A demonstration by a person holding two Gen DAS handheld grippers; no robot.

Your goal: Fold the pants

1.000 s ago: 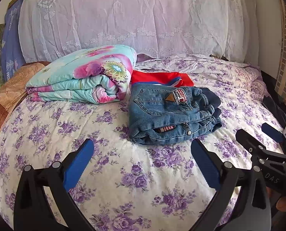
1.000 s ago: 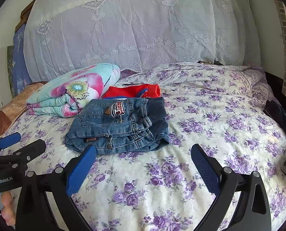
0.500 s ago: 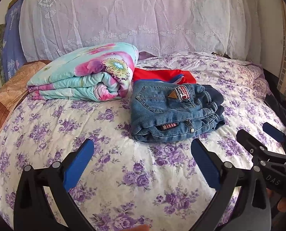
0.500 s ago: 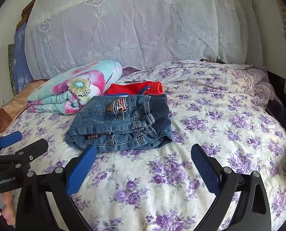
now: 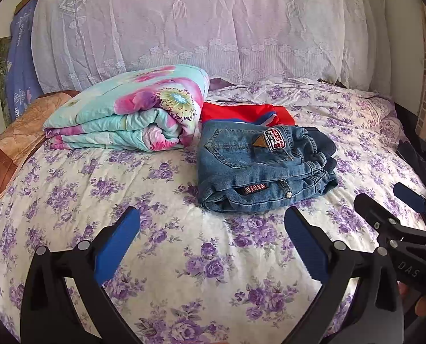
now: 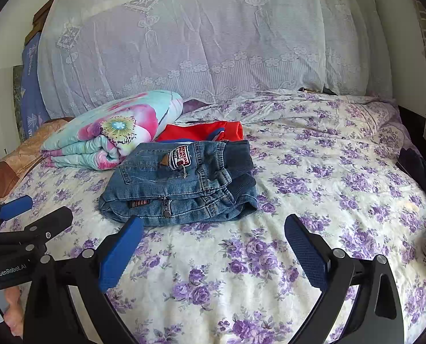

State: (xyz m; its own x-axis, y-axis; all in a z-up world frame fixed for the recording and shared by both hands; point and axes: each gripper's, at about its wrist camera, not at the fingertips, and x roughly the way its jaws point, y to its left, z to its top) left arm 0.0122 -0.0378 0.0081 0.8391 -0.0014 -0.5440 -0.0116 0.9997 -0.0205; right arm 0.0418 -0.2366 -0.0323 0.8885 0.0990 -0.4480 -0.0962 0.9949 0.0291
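Observation:
A pair of blue denim pants lies folded into a thick bundle on the floral bedspread, its patch facing up. My left gripper hovers open just in front of the pants, nothing between its blue pads. My right gripper is also open and empty, a little nearer than the bundle's front edge. In the left wrist view the right gripper shows at the right edge. The left gripper appears at the left edge of the right wrist view.
A folded red garment lies just behind the pants. A rolled floral quilt sits to their left, with a brown pillow beyond. A lace-covered headboard rises at the back. The purple-flowered bedspread stretches to the right.
Both grippers have drawn back slightly and risen, so the pants sit a bit higher in both views. The pants have not moved. Both grippers stay open.

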